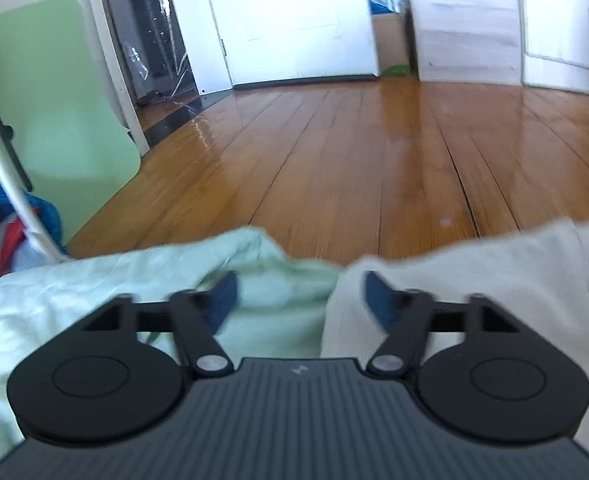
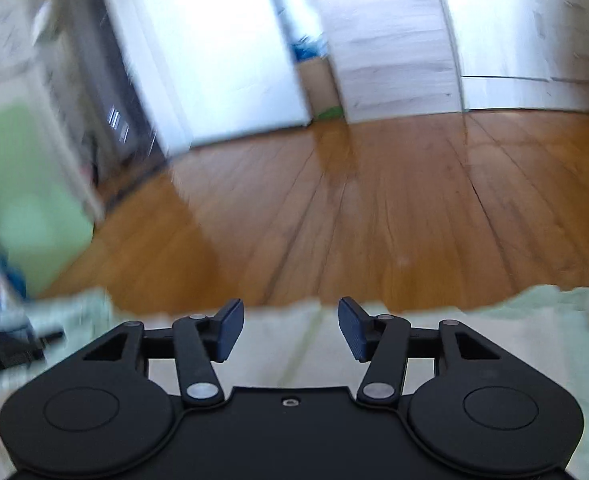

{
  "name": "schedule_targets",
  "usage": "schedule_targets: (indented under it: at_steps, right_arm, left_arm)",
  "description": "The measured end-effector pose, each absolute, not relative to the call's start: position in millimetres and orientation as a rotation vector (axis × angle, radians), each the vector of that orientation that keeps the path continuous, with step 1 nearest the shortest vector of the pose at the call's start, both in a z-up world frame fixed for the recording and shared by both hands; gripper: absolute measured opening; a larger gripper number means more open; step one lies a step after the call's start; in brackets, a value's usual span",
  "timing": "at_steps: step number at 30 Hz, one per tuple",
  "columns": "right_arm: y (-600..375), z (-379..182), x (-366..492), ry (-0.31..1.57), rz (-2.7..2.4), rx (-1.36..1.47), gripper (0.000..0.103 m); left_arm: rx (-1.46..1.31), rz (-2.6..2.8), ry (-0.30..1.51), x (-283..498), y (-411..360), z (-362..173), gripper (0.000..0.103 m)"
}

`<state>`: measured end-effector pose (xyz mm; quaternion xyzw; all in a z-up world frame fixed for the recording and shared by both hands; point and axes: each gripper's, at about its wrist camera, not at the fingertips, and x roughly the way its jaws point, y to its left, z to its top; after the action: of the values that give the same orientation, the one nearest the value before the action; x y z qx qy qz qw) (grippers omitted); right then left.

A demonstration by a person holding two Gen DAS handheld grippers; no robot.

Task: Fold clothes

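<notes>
My left tool point(image 1: 300, 300) is spread wide and holds nothing, above a crumpled mint-green cloth point(image 1: 94, 280) that lies beside a cream-white cloth point(image 1: 474, 280). My right tool point(image 2: 290, 330) is also spread, empty, over the cream-white cloth point(image 2: 294, 344). Beyond both lies the glossy brown wooden floor point(image 1: 354, 152).

The pale mint-green crumpled cloth point(image 1: 74, 292) is cut off at the left edge. The right wrist view is smeared; the dark object point(image 2: 10, 350) at its left cannot be identified.
</notes>
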<state>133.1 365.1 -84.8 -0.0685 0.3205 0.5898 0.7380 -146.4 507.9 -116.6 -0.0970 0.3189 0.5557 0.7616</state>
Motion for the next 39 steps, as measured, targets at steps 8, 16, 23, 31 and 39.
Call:
schedule_targets:
  at_steps: [8,16,23,31,39]
  right_arm:
    - [211,-99,104,0.911,1.322,-0.302,0.058]
    - [49,-101,94,0.974,1.220,-0.084,0.058]
    - [5,-151,16,1.234,1.366,-0.088,0.058]
    - [57,-179,-44,1.314,1.518,-0.360,0.067]
    - [42,-206,-35,1.773,1.642,0.091,0.007]
  left_arm:
    - [-0.327,1.152,0.791,-228,405,-109,0.075]
    - [-0.383,0.922,0.851,-257,276,-119,0.077]
    - [-0.492,0.846,0.972,-287,238,-140,0.077]
    - [-0.679,0.755,1.065,-311,210,-168,0.077]
    - [-0.889,0.636,1.056,-316,201,-179,0.074]
